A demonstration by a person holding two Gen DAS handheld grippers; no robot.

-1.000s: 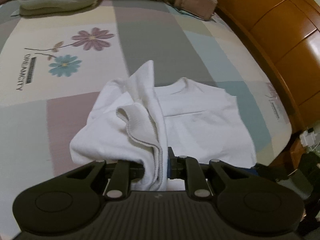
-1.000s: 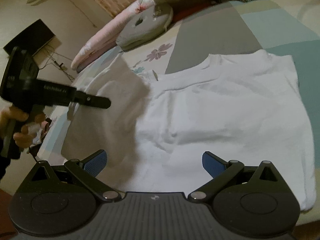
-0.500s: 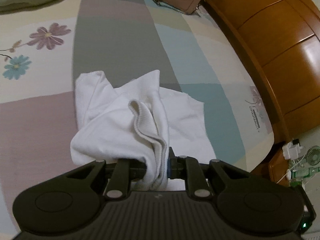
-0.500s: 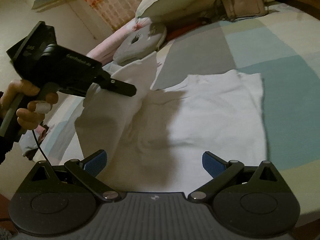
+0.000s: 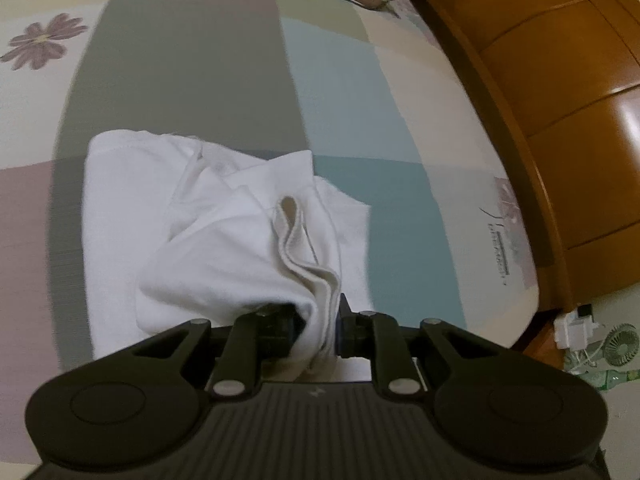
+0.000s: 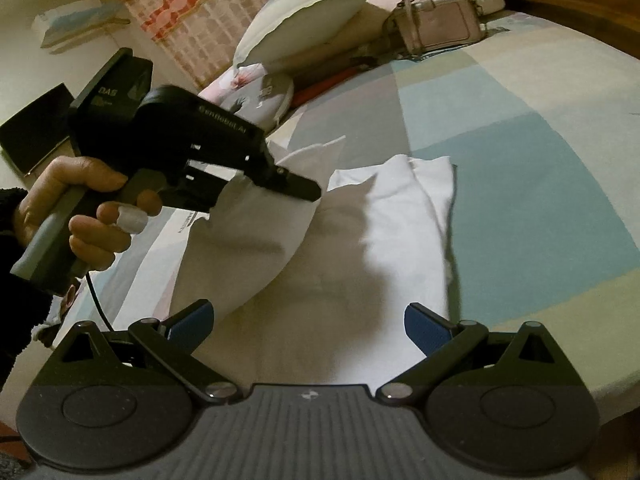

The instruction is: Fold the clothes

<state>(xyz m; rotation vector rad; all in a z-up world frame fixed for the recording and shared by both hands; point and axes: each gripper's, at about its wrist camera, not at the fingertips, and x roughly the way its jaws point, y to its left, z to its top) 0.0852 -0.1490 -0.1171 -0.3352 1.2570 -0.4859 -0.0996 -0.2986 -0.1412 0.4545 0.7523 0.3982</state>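
White shirt (image 6: 384, 240) lies on the patchwork bed (image 6: 520, 152), its long axis running from near to far in the right wrist view. Its left side is lifted off the bed and hangs as a slack sheet from the left gripper (image 6: 296, 186), whose jaws are clenched on a bunched, hemmed edge of the cloth (image 5: 316, 280). The person's hand (image 6: 80, 204) holds that gripper above the left half of the garment, tips pointing down and to the right across it.

The right gripper (image 6: 308, 320) hovers over the near edge of the shirt, jaws spread wide with nothing between them; the cloth lies beyond and beneath the blue pads (image 6: 424, 324).

The fold seems to turn on one relation: the flat part of the shirt, with its right edge, lies to the right of the gripped flap, so the flap would need carrying rightward across the long axis. The left hand is the nearer one for that.

A handbag (image 6: 436, 24) and pillows (image 6: 304, 24) sit at the far end, well apart from the shirt.
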